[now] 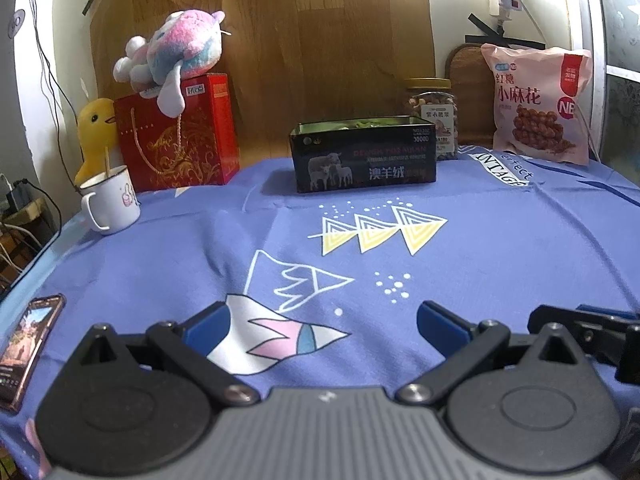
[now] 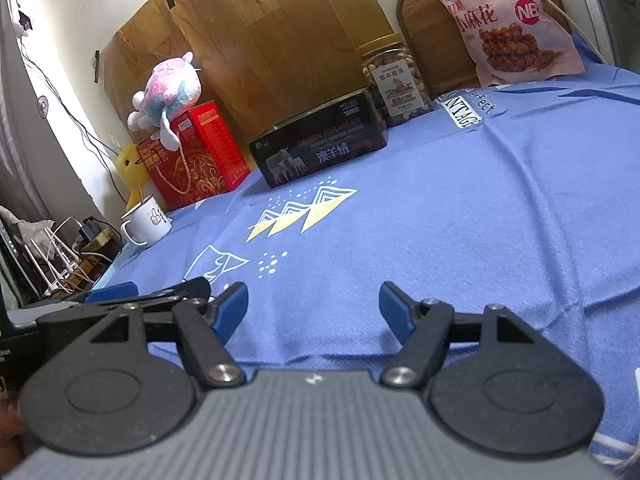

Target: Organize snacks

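A blue patterned cloth (image 1: 500,248) covers the bench and carries everything else. Along its far edge, against a wooden board (image 1: 328,40), stand the biggest items: a red gift box (image 1: 180,140) at the left with a pink-and-blue plush toy (image 1: 180,52) lying on top, and a pink bag of twisted snacks (image 1: 538,104) propped upright at the far right. Between them sits an open black tin (image 1: 362,154) with sheep printed on its front, and just behind its right end stands a clear jar of nuts (image 1: 434,110) with a gold lid. A yellow duck toy (image 1: 94,136) leans beside the red box, with a white enamel mug (image 1: 110,202) in front of it. A phone (image 1: 30,344) lies flat at the cloth's near left edge. Both tongs hover low over the near cloth, side by side: the left tongs (image 1: 322,322) are spread wide and hold nothing, and the right tongs (image 2: 314,306) are likewise parted and empty.
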